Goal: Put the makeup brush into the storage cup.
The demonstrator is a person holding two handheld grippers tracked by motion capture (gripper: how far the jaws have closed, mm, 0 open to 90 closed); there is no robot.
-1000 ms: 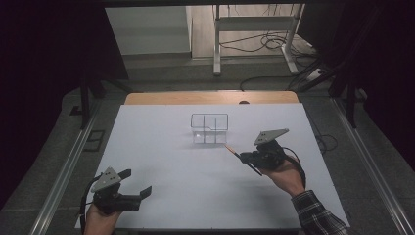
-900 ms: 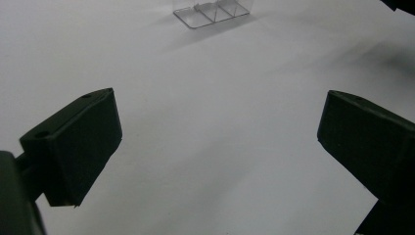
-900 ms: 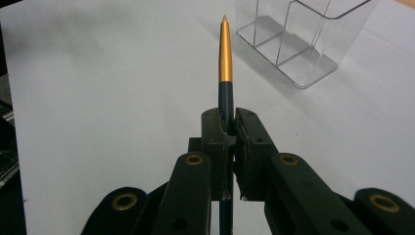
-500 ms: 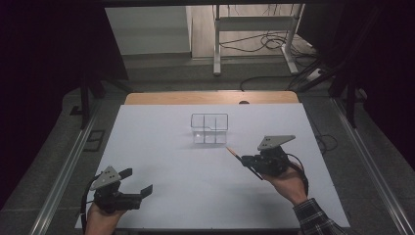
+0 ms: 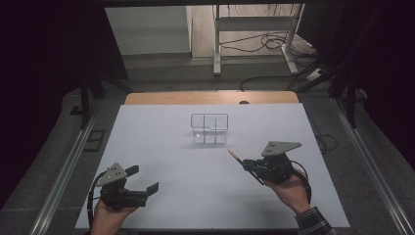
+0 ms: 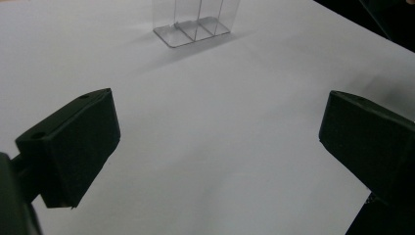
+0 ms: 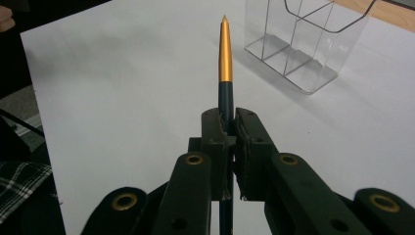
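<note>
pen clamped, organizer apart, table open

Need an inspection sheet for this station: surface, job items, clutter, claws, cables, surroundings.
Surface: white sheet covers the table; a wood edge shows at the far side.
Job's things: pen, dark barrel with gold pointed end, clamped in the right claw. Clear divided holder upright mid-table, compartments look empty.
Clutter: nothing seen on the sheet.
Claws: right claw shut on the pen, tip pointing toward the holder. Left claw open, nothing between its jaws, near the sheet's front left.
Cables: one cable trails from each claw; loose floor cables beyond the table.
Surroundings: dark room, white metal stand behind, rails along both table sides.
</note>
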